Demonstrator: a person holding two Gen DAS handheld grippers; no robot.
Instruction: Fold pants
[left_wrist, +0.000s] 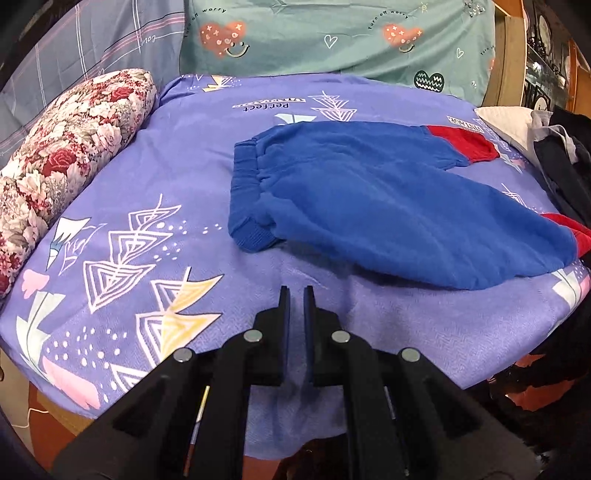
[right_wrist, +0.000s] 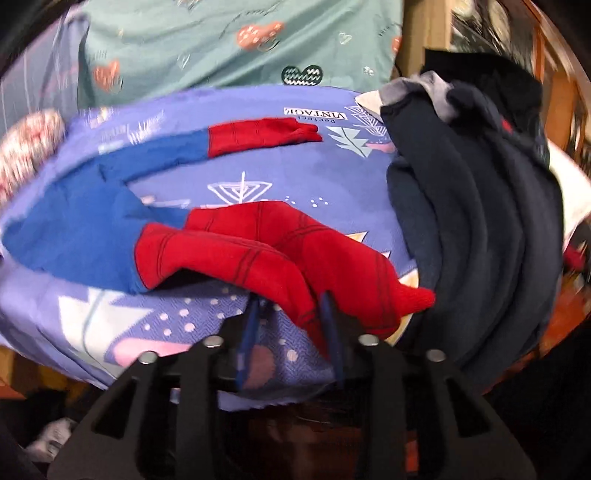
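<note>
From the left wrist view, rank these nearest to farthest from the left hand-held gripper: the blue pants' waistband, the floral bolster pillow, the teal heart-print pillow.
Measured from the left hand-held gripper:
1. Blue fleece pants' ribbed waistband, just ahead, slightly left.
2. Floral red-and-white bolster pillow, along the left edge of the purple printed bedsheet.
3. Teal heart-print pillow, upright at the far end.
</note>
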